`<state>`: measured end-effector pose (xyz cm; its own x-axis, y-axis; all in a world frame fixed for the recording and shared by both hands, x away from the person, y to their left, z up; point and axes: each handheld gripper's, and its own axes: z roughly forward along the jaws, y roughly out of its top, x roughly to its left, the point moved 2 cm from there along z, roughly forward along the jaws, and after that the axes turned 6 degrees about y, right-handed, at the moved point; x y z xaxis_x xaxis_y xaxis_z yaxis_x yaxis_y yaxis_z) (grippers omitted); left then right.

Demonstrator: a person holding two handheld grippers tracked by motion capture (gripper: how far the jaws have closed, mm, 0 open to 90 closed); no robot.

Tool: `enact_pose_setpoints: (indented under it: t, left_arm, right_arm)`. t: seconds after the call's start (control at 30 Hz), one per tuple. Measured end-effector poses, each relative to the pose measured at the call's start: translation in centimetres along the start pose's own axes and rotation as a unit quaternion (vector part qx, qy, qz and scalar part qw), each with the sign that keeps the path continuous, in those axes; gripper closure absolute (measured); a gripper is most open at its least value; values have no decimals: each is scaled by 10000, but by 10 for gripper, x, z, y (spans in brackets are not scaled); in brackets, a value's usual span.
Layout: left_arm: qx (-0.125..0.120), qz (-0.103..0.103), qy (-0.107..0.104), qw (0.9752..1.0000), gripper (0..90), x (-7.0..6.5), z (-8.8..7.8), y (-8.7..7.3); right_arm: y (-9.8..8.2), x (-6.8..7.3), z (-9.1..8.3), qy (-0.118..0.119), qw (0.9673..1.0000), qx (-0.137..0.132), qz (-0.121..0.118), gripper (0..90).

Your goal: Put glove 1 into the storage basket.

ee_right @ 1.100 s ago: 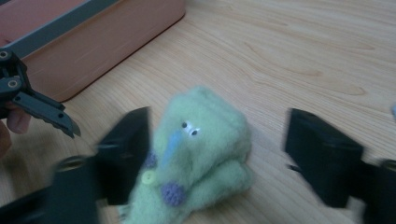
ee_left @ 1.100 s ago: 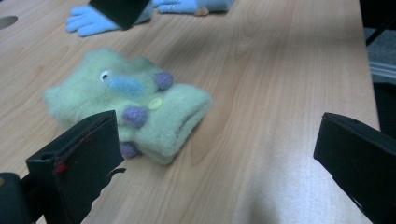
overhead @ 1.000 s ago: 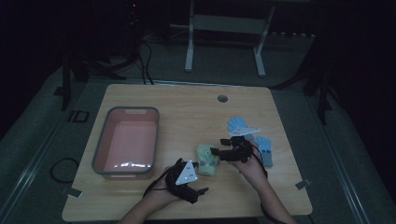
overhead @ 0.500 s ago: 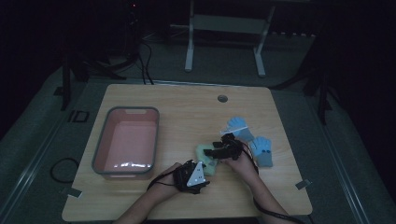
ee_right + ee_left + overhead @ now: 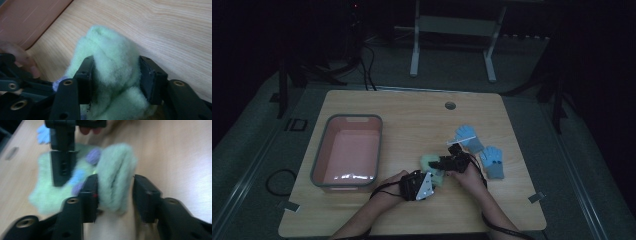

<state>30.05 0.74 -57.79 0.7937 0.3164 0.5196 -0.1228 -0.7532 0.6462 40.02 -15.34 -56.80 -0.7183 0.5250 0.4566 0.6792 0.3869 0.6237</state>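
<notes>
My right gripper (image 5: 116,75) has just been closing and now pinches a bunched fold of the fluffy green glove (image 5: 113,72) between both pads, while my left gripper (image 5: 115,192) has also been closing around another fold of it, one pad against the fleece and a small gap at the other. The green glove lies near the table's (image 5: 402,107) near edge, right of the pink bin (image 5: 319,165), with two blue gloves (image 5: 482,150) just to its right.

Fuzzy pale-green glove (image 5: 432,163), bunched, on table beside tub.
</notes>
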Motion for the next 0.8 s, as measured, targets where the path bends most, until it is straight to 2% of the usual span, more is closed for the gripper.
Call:
enact_pose_setpoints:
  t: [0.13,0.17,0.27,0.3,0.43,0.5,0.67,0.73,0.8]
  left_arm:
    - [113,172,186,9996,679,-3,1,3]
    - [128,118,181,9997,697,-3,1,4]
    - [196,-246,-23,9995,736,3,-1,5]
    - [237,-298,-99,9992,742,4,-2,6]
    - [352,-287,-174,9988,752,6,-6,9]
    - [393,-312,-158,9986,755,8,-8,10]
    - [378,-458,-203,9980,758,15,-20,16]
    - [339,-465,-180,9982,758,18,-26,20]
    - [324,-435,-130,9984,757,22,-32,23]
  right_arm:
    - [0,1,1,42,10000,30,13,569]
    - [0,1,1,78,10000,21,20,589]
    - [0,0,-1,208,9997,-14,99,661]
    - [1,0,-2,239,9996,-11,161,674]
    - [4,4,-4,280,9995,74,143,715]
    - [7,7,-6,246,9997,93,25,727]
    - [14,16,-12,308,9995,12,-70,731]
    - [18,23,-16,227,9995,-1,-227,731]
    - [22,27,-19,246,9993,-33,-292,731]
